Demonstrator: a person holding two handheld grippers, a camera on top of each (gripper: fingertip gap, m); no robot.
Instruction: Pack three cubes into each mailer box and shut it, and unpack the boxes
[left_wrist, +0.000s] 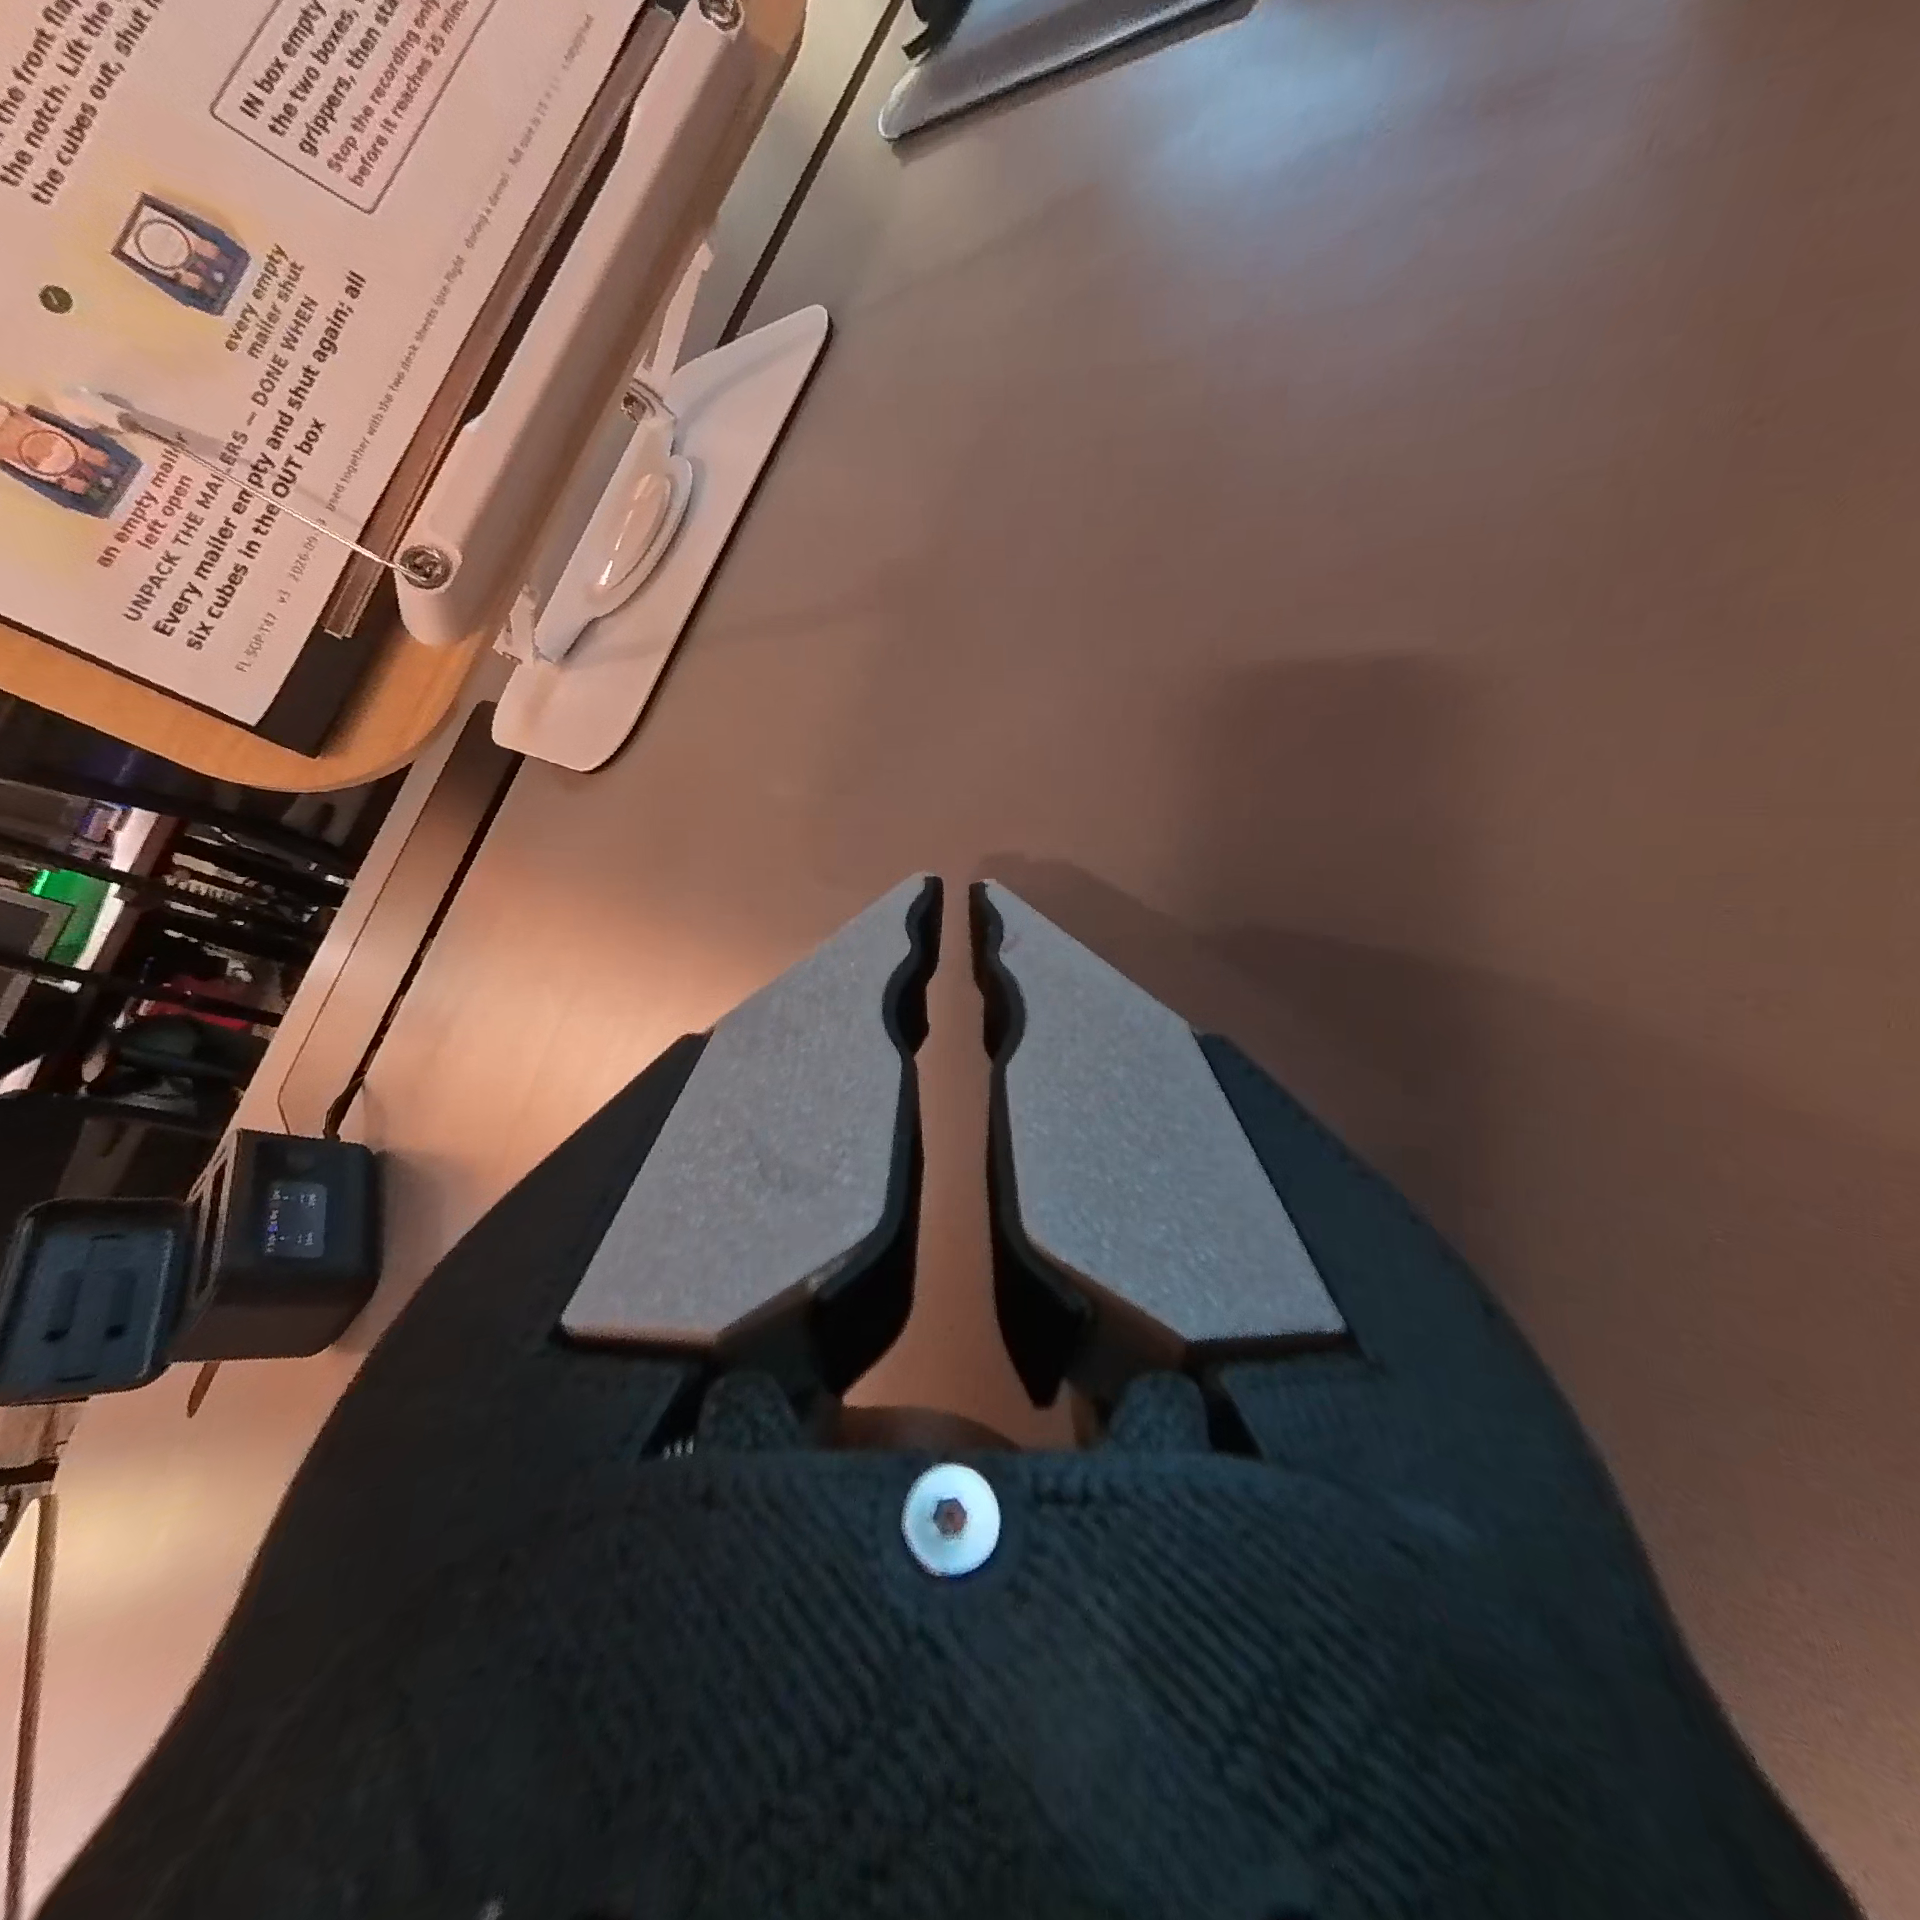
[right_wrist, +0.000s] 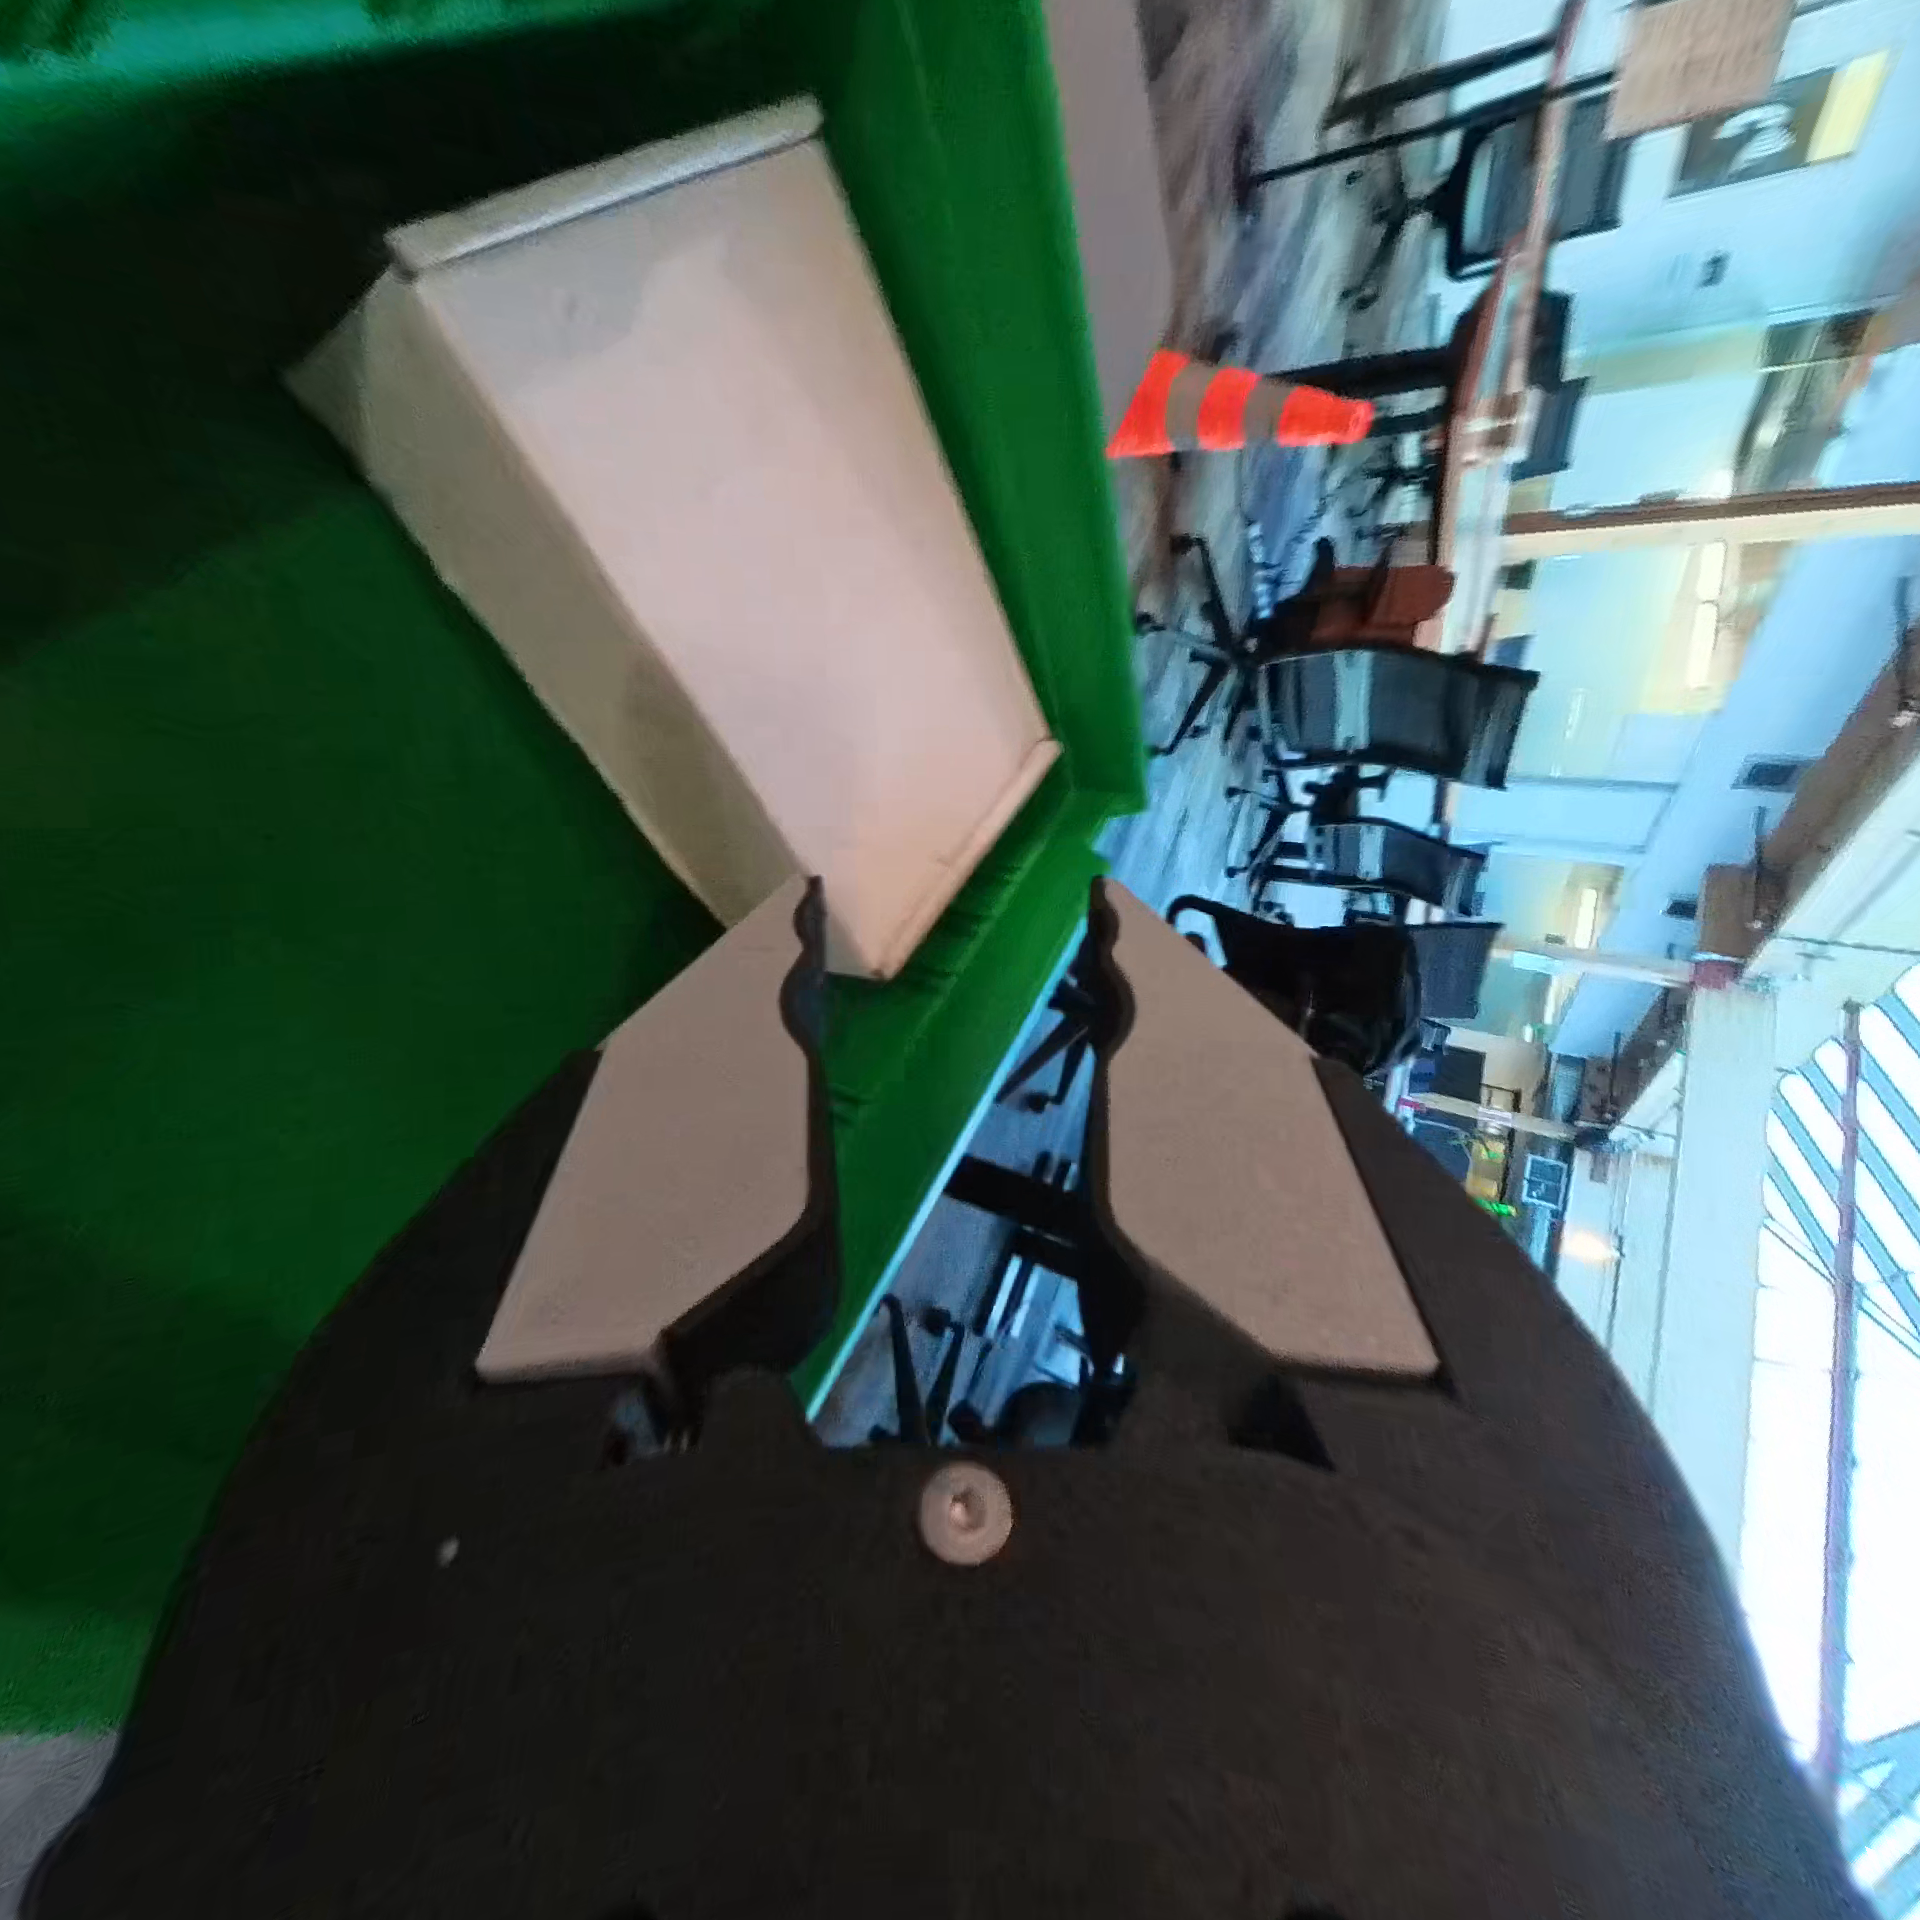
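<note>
left gripper (left_wrist: 956, 888) was held nearly closed, empty, over brown tabletop (left_wrist: 1351, 520). right gripper (right_wrist: 956, 904) was spread wide astride green plastic bin's rim (right_wrist: 1081, 582), w/ closed white cardboard mailer box (right_wrist: 717, 499) inside.

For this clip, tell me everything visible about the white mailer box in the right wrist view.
The white mailer box is a flat, rectangular carton of what looks like plain white cardboard, lid shut, with a thin seam along its far edge. It lies inside a green bin, close against the bin's wall, with nothing on top. The right tongs are open and not gripping it; one finger overlaps its near corner, contact unclear. The image is blurred.
</note>
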